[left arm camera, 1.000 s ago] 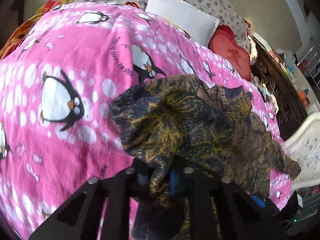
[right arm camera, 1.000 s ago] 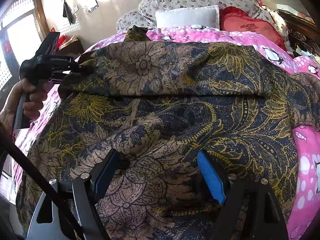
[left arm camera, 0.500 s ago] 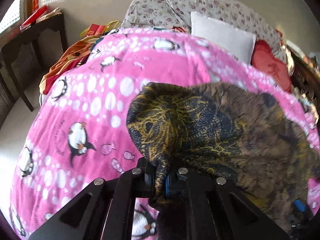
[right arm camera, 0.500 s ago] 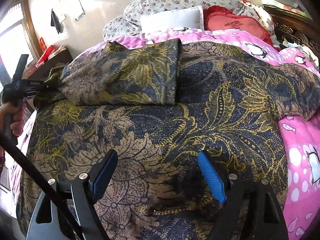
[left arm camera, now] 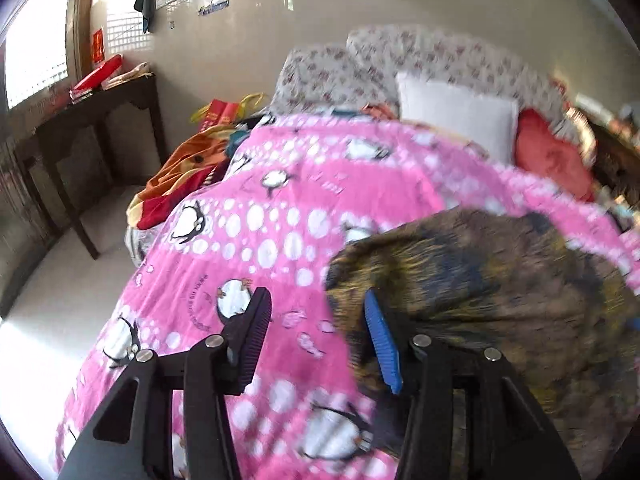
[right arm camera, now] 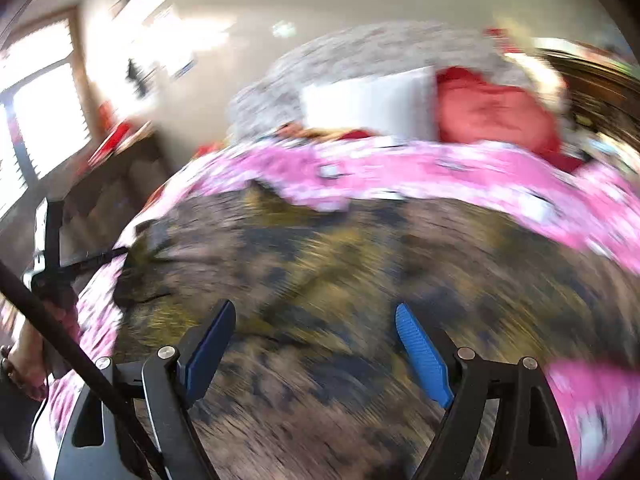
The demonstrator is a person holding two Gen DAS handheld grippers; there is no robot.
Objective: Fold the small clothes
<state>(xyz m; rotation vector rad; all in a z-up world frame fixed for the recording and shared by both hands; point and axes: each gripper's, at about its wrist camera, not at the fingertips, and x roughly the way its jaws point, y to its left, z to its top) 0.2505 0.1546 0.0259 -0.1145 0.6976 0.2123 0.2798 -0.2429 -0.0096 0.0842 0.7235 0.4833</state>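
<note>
A dark blue, brown and yellow flowered garment (left arm camera: 500, 280) lies spread on the pink penguin blanket (left arm camera: 280, 220) of a bed. My left gripper (left arm camera: 318, 340) hovers at the garment's left edge. Its jaws are opening, with only blanket showing between them, and the blue pad (left arm camera: 382, 344) sits just beside the cloth. In the blurred right wrist view, my right gripper (right arm camera: 316, 352) stands open above the garment (right arm camera: 340, 280) with nothing gripped. A person's hand (right arm camera: 24, 356) holding the other gripper shows at the far left.
A white pillow (left arm camera: 456, 120), a red cushion (left arm camera: 548, 160) and flowered pillows lie at the head of the bed. An orange and red cloth heap (left arm camera: 180, 176) hangs off the bed's left side. A dark wooden table (left arm camera: 88, 120) stands by the window, with pale floor (left arm camera: 60, 300) below.
The left gripper has let go of the garment's bunched corner, opened, and drawn back up and to the left. The right gripper has lifted away from the cloth, still open.
</note>
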